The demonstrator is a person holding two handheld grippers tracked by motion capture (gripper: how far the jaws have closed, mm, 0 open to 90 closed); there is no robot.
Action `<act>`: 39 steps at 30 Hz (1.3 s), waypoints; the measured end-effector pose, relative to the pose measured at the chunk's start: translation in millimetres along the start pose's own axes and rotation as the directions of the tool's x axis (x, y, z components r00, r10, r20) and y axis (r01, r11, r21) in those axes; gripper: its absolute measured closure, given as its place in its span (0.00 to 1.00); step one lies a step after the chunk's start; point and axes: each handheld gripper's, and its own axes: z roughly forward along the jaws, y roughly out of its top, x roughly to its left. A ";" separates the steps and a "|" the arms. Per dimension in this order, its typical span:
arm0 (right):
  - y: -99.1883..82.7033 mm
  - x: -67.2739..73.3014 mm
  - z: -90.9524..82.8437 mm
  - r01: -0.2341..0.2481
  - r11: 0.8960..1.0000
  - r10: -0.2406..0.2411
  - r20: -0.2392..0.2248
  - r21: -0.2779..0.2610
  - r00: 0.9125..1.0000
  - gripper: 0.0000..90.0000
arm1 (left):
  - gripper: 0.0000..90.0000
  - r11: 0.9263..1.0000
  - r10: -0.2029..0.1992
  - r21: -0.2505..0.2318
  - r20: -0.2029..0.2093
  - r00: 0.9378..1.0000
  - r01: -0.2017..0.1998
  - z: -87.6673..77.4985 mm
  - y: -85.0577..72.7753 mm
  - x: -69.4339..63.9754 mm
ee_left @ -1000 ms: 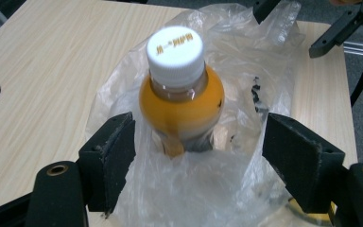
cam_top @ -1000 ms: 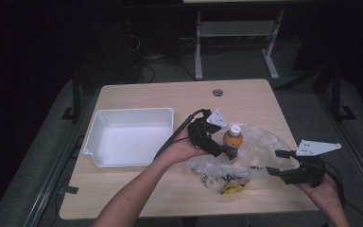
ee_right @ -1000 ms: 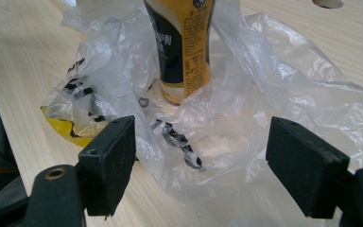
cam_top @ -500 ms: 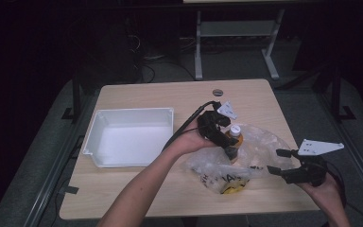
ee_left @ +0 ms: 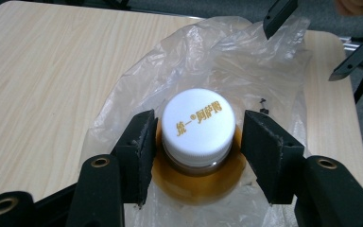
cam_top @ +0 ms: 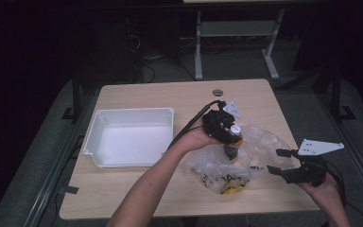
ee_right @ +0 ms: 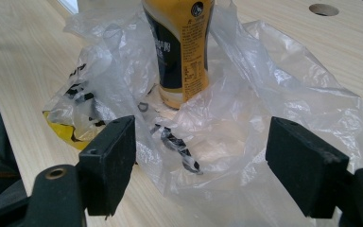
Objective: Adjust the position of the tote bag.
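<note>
Wood table (cam_top: 137,189); left hand-held gripper (ee_left: 196,142) view reveals printed bottle cap (ee_left: 197,124).

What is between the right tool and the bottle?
Crumpled clear plastic bag lies between the open right tool and the bottle, seen in the right gripper view.

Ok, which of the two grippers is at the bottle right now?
The left gripper: its jaws straddle the bottle just below the white cap, not yet closed on it. The right gripper hangs open at the plastic bag's edge, away from the bottle.
</note>
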 end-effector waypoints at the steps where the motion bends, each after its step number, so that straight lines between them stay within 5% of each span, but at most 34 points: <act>1: -0.3 -0.1 0.1 -0.001 1.000 0.001 0.001 0.000 1.000 0.27 | 0.54 1.000 -0.003 -0.006 0.002 1.000 0.003 -1.1 0.8 0.6; 10: 0.3 1.2 -1.0 0.006 1.000 -0.006 0.010 -0.010 1.000 0.27 | 0.65 1.000 -0.031 0.007 0.013 0.999 0.031 -4.6 4.6 3.4; 39: 0.5 1.3 1.0 0.012 1.000 -0.012 0.020 -0.006 1.000 0.27 | 0.66 0.999 -0.044 0.022 0.018 0.999 0.043 -4.8 6.4 3.6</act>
